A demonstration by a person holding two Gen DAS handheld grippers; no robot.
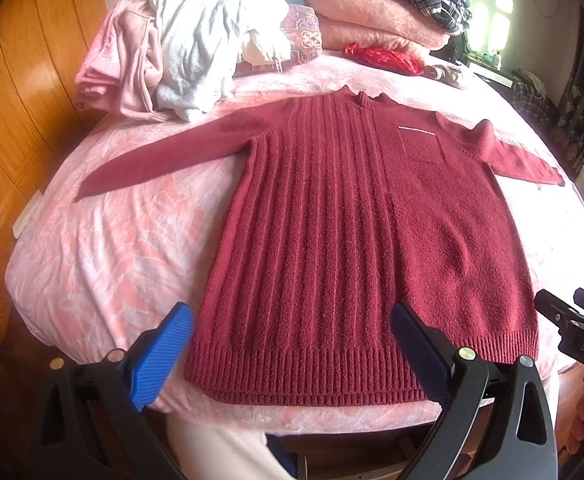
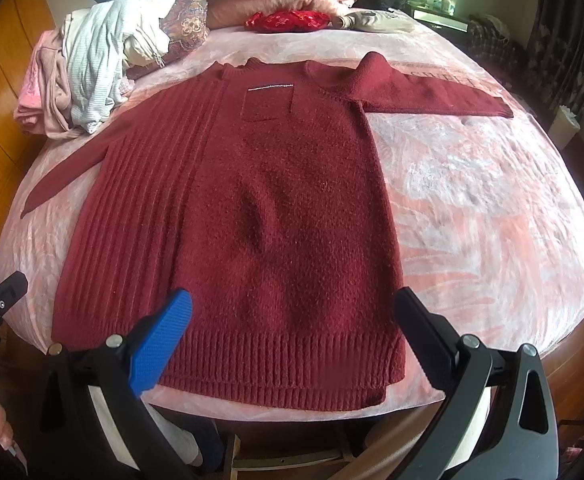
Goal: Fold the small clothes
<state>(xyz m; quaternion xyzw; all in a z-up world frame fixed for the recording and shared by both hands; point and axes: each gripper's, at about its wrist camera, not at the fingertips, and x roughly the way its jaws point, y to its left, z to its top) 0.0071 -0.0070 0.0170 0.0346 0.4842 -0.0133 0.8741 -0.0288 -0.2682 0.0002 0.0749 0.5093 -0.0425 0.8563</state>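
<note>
A maroon knit sweater (image 1: 355, 216) lies flat on the pink bedspread (image 1: 104, 248), hem nearest; left gripper (image 1: 292, 344) and right gripper (image 2: 292, 332) hover wide apart, empty; only the right view shows the far-right sleeve end, over what may be lettering

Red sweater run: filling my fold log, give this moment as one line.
stage: pre-fold | sweater: flat on bed, sleeves spread | left gripper: open, empty | right gripper: open, empty
</note>
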